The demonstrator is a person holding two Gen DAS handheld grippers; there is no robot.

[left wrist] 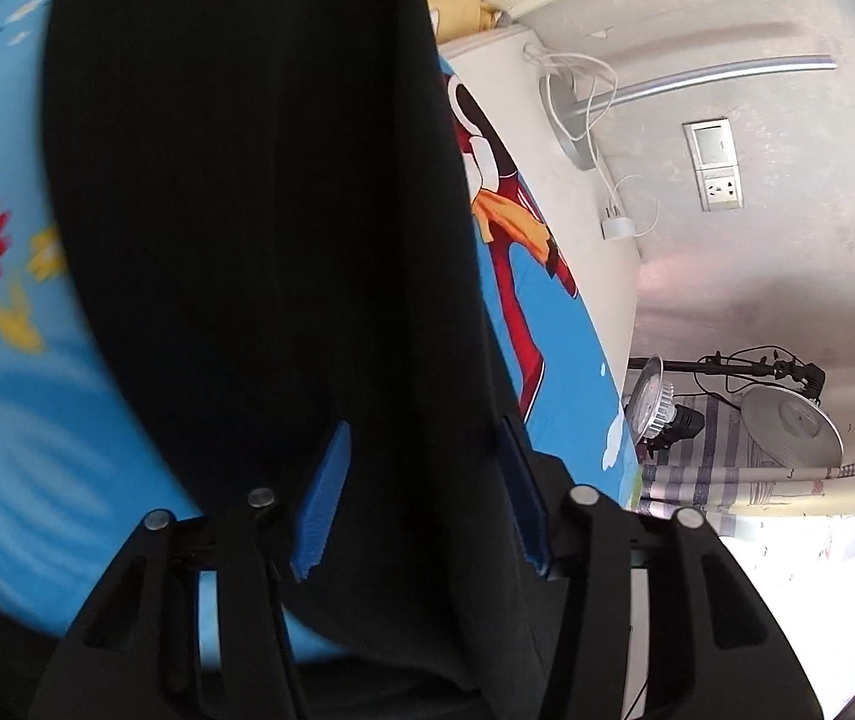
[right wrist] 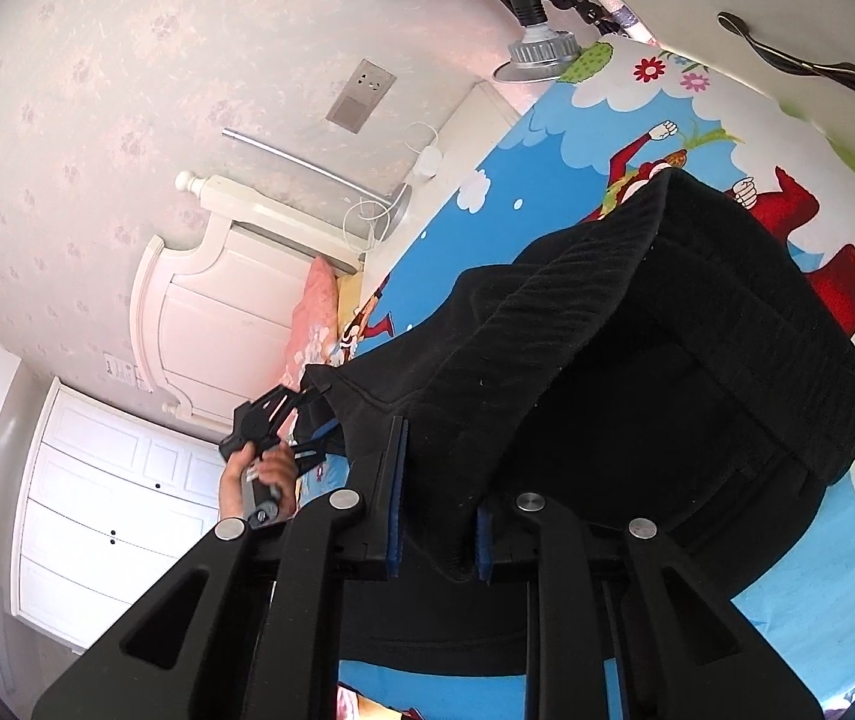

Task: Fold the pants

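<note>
While the black pants (right wrist: 637, 372) lie bunched across the cartoon-printed bed sheet (right wrist: 535, 204), filling centre and right of the right wrist view, a hand (right wrist: 259, 474) at lower left holds the left gripper (left wrist: 421, 492), its jaws parted with black cloth between them. At bottom centre the right gripper (right wrist: 439, 504) has its jaws clamped on a fold of the pants.

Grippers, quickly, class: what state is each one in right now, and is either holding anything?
Left gripper: jaws apart, black pants between them, pads not visibly pressing.
Right gripper: shut on a fold of the pants.
</note>
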